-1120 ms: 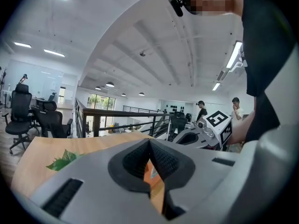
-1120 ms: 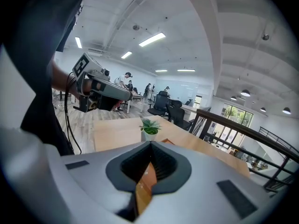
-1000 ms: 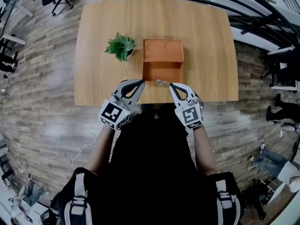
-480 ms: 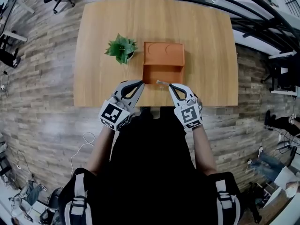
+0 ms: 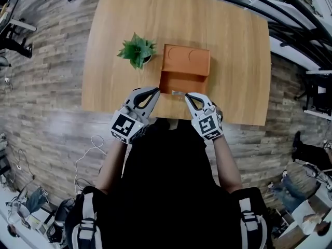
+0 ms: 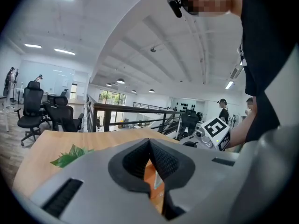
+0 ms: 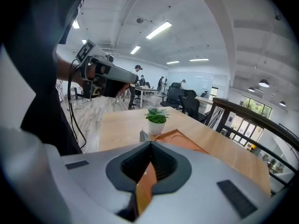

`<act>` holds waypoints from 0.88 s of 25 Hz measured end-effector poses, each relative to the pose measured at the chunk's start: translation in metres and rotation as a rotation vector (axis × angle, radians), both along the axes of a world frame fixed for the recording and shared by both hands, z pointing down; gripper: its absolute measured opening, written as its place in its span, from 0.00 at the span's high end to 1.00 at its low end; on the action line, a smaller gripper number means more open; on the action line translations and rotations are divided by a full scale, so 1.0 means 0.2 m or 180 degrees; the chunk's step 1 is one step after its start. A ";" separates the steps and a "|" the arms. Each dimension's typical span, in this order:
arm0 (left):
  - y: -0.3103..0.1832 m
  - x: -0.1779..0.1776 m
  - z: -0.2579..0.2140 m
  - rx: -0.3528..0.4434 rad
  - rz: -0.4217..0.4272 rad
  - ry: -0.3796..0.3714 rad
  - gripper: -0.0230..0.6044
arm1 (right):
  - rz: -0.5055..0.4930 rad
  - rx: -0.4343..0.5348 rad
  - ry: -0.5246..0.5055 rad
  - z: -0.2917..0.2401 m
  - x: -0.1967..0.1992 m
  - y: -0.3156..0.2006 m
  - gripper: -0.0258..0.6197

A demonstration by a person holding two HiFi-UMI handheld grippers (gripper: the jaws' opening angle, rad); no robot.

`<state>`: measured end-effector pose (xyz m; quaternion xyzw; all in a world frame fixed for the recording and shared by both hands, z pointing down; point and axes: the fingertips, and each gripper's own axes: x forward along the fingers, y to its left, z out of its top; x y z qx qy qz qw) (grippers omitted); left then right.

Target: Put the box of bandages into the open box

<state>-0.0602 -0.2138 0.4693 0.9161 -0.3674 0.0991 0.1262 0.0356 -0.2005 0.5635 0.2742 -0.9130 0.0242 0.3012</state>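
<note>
The orange open box [image 5: 179, 82] stands on the wooden table [image 5: 114, 92], its lid [image 5: 187, 60] folded back on the far side. A small flat box of bandages [image 5: 178, 93] hangs at the open box's near edge, pinched at the tips of my right gripper [image 5: 186, 95], which is shut on it. In the right gripper view only a grey corner of the box of bandages [image 7: 144, 135] shows above the closed tips of the right gripper [image 7: 150, 143]. My left gripper [image 5: 155, 90] is shut and holds nothing, just left of the open box's near corner.
A small potted plant [image 5: 136, 50] stands to the left of the orange box. The table's near edge [image 5: 104, 110] runs right under both grippers. Office chairs [image 6: 32, 111] and a railing [image 6: 135, 110] lie beyond the table.
Both grippers stayed shut. The right gripper has carried the box of bandages slightly left, closer along the open box's near edge. The head camera has shifted a little.
</note>
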 end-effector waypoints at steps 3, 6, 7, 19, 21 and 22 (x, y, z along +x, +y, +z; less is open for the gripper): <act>-0.03 -0.01 0.02 -0.0050 -0.0105 -0.0028 0.93 | -0.0070 -0.0101 -0.0014 0.06 0.01 -0.04 0.92; -0.06 -0.01 0.03 -0.0089 -0.0178 -0.0058 0.93 | -0.0152 -0.0163 0.0016 0.11 0.02 -0.08 0.92; -0.06 -0.01 0.04 -0.0100 -0.0195 -0.0070 0.93 | -0.0170 -0.0195 0.0022 0.14 0.03 -0.09 0.92; -0.06 0.01 0.09 -0.0268 -0.0348 -0.0160 0.93 | -0.0232 -0.0627 -0.0040 0.39 0.04 -0.09 0.92; -0.06 0.01 0.09 -0.0282 -0.0343 -0.0172 0.93 | -0.0220 -0.0689 -0.0028 0.44 0.04 -0.09 0.92; -0.06 0.02 0.10 -0.0287 -0.0340 -0.0175 0.93 | -0.0218 -0.0715 -0.0015 0.46 0.04 -0.10 0.92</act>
